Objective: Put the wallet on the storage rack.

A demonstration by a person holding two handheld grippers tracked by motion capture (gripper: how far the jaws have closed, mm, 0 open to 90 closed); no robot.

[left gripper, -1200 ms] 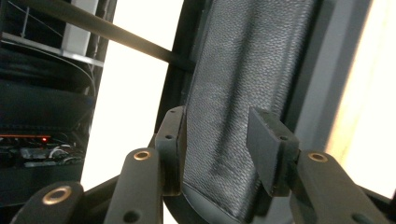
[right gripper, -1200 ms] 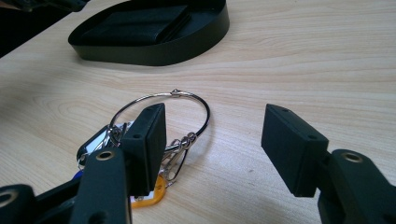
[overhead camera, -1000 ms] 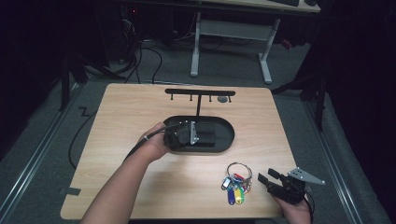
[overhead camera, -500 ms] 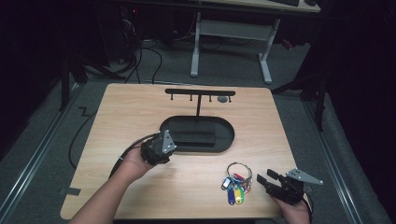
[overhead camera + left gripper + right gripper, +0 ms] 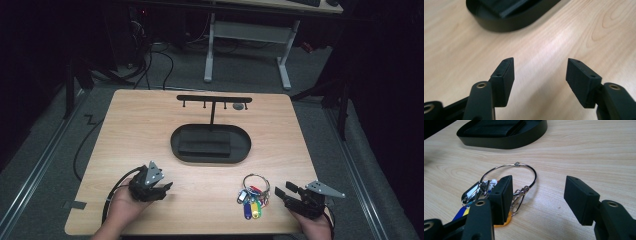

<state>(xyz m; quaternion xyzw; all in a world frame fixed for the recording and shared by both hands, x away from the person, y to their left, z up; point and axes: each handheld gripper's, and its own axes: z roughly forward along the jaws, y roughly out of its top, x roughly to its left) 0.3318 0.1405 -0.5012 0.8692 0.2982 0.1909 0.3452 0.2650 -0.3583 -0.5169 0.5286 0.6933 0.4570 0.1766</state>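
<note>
Two tools, both gaping wide with nothing in them. The left tool [image 5: 161, 188] has just let go, backing off the black oval plastic tray [image 5: 210, 143] to the desk's [image 5: 150, 130] near edge. The steel keyring of coloured tags [image 5: 254, 196] lies near-right of the tray, just beside the right tool [image 5: 281, 192], likely next up.
</note>
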